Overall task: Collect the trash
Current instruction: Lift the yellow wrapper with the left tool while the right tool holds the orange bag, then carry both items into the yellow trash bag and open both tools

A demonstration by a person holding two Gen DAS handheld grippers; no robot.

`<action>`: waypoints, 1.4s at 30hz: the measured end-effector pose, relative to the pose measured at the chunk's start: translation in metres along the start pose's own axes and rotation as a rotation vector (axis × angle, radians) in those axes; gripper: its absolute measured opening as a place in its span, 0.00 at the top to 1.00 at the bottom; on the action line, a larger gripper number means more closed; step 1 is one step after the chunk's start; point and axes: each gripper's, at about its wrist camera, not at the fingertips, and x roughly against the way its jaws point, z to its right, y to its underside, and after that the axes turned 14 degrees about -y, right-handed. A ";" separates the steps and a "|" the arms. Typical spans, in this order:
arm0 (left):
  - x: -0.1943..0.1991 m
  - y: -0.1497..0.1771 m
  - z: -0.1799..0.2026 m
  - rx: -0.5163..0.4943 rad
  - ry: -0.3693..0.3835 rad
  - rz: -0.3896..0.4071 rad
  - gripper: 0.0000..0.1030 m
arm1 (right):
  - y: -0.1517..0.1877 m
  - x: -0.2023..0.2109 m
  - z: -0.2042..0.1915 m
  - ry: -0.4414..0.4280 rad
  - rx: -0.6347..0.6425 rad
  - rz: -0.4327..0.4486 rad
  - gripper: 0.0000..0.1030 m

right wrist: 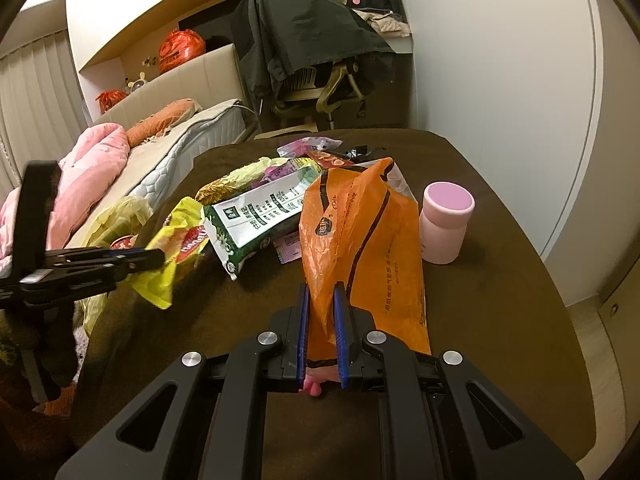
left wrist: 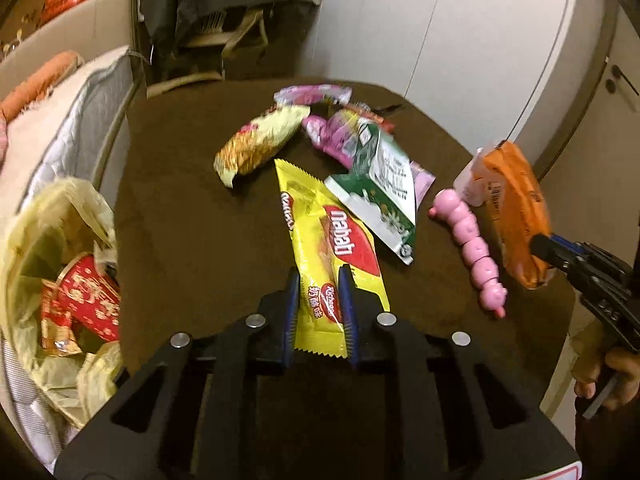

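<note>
On the brown table (left wrist: 192,220) lies a yellow nabati wrapper (left wrist: 340,236). My left gripper (left wrist: 320,276) is shut on its near end, with the blue pads pressing both sides. The right wrist view shows that wrapper (right wrist: 176,232) hanging from the left gripper (right wrist: 158,258) at the table's left edge. My right gripper (right wrist: 322,288) is shut on an orange plastic bag (right wrist: 360,232), held upright over the table. Farther back lie a green and white carton (left wrist: 380,184), a noodle wrapper (left wrist: 256,140) and pink wrappers (left wrist: 316,94).
A bin with a pale yellow liner (left wrist: 48,216) stands left of the table and holds a red cup (left wrist: 92,300). A pink caterpillar toy (left wrist: 476,248) and a pink bottle (right wrist: 444,224) stand on the right. A bed (left wrist: 60,120) is behind the bin, a draped chair (right wrist: 304,32) beyond.
</note>
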 end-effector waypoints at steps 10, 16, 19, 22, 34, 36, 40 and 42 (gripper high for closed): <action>0.045 -0.013 -0.012 0.017 0.006 0.097 0.82 | -0.013 0.017 -0.017 -0.001 0.047 0.049 0.88; 0.062 -0.011 -0.022 0.035 0.014 0.128 0.82 | -0.024 0.023 -0.037 -0.006 0.095 0.061 0.88; 0.067 -0.009 -0.029 0.050 0.015 0.137 0.82 | -0.030 0.024 -0.048 -0.009 0.122 0.066 0.88; 0.073 -0.005 -0.040 0.069 0.018 0.143 0.82 | -0.035 0.024 -0.061 -0.015 0.151 0.066 0.88; 0.085 0.022 -0.116 0.169 -0.033 0.141 0.82 | -0.055 -0.007 -0.139 -0.130 0.271 0.038 0.88; 0.085 0.028 -0.135 0.191 -0.048 0.135 0.82 | -0.057 -0.016 -0.155 -0.161 0.292 0.026 0.88; 0.083 0.044 -0.185 0.261 -0.098 0.111 0.82 | -0.064 -0.041 -0.190 -0.234 0.342 -0.001 0.88; 0.081 0.052 -0.212 0.303 -0.118 0.093 0.82 | -0.064 -0.056 -0.208 -0.267 0.360 -0.018 0.88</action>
